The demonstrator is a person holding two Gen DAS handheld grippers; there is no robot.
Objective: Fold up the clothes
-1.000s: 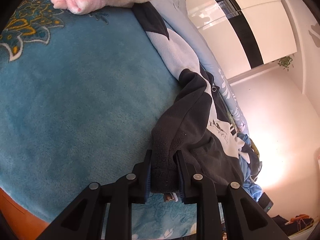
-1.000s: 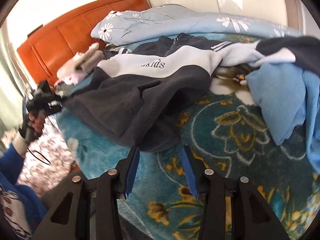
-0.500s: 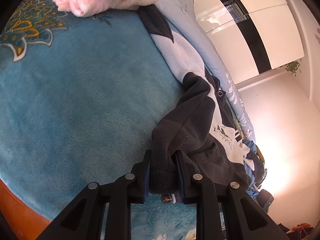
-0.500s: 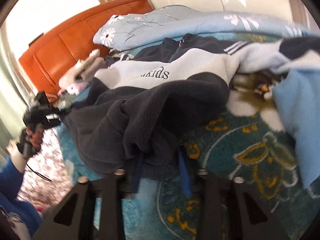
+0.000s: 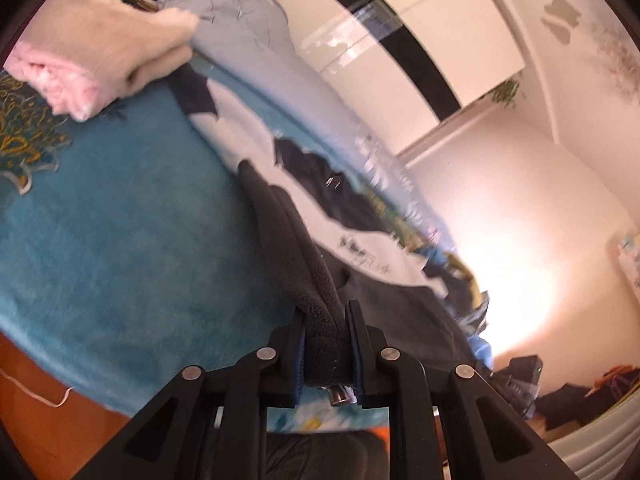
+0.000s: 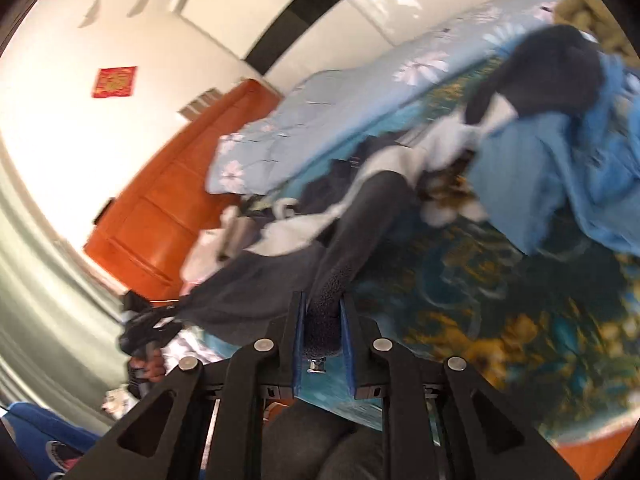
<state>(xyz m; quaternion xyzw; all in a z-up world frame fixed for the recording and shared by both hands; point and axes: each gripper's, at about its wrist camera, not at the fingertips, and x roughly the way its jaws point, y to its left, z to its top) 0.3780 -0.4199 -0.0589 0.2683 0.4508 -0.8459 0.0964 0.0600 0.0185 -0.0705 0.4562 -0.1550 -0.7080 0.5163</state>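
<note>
A dark grey and white fleece jacket (image 5: 316, 216) lies across a teal floral bedspread (image 5: 112, 220). My left gripper (image 5: 326, 320) is shut on the jacket's dark hem, which stretches taut away from the jaws. In the right wrist view my right gripper (image 6: 323, 312) is shut on another part of the same dark hem (image 6: 360, 224), lifted off the bedspread (image 6: 500, 280). The left gripper (image 6: 148, 320) and its hand show at lower left there, with the hem pulled taut between the two grippers.
A folded pink and cream garment (image 5: 92, 48) lies at the far left. A light blue floral duvet (image 6: 360, 96) runs along the back. Loose blue clothes (image 6: 560, 168) pile at the right. An orange wooden headboard (image 6: 168, 208) stands behind the bed.
My right gripper closed on the jacket's hem and lifted it. Both grippers rose and pulled the hem taut; both views swung upward toward the wall.
</note>
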